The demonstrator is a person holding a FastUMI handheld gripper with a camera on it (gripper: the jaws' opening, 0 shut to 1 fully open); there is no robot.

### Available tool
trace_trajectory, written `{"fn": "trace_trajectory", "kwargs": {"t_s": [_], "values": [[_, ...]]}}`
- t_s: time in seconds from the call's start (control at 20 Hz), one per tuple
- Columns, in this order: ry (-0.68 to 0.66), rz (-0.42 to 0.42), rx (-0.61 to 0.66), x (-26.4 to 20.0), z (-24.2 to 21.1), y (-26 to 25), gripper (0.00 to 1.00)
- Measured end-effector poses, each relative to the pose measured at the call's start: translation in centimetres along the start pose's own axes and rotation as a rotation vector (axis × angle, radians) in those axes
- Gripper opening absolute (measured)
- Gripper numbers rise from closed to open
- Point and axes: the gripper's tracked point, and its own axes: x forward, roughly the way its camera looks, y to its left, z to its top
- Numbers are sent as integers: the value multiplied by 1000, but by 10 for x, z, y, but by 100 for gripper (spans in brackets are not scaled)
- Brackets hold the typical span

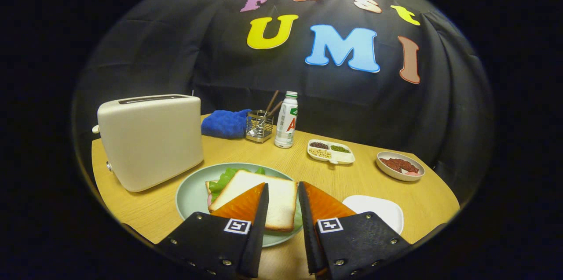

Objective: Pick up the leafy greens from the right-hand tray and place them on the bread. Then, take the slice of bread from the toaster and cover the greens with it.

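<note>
The toaster (149,141) stands at the desk's (360,181) left edge, its slot seen edge-on, the inside hidden. Beside it, on the green plate (193,196), the top bread slice (261,196) covers the leafy greens (224,179), which peek out only at its far left side. The tongs (282,196) hover released over the slice, fingers apart and grasping nothing, hiding its near corner. Right of them lies a white tray (378,209), partly covered by the right finger. Farther back the desk has open room before a bottle (286,119), a divided dish (330,151) and a bowl (400,166).

Matt cream plastic-looking toaster (149,141); smooth wood-grain tabletop (352,179); fluffy blue cloth (226,124); wire metal utensil holder (259,127); porous white bread slice (275,196) between the fingers.
</note>
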Motion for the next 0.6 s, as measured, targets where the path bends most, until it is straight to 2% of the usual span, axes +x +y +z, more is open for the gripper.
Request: {"fn": "trace_trajectory", "kwargs": {"t_s": [0.15,0.35,0.45,0.6], "values": [[-46,-46,24,-10,11,-25,41],[-108,-120,117,-27,20,-80,41],[-143,-174,108,-37,26,-116,41],[-134,-188,74,-49,23,-156,41]]}}
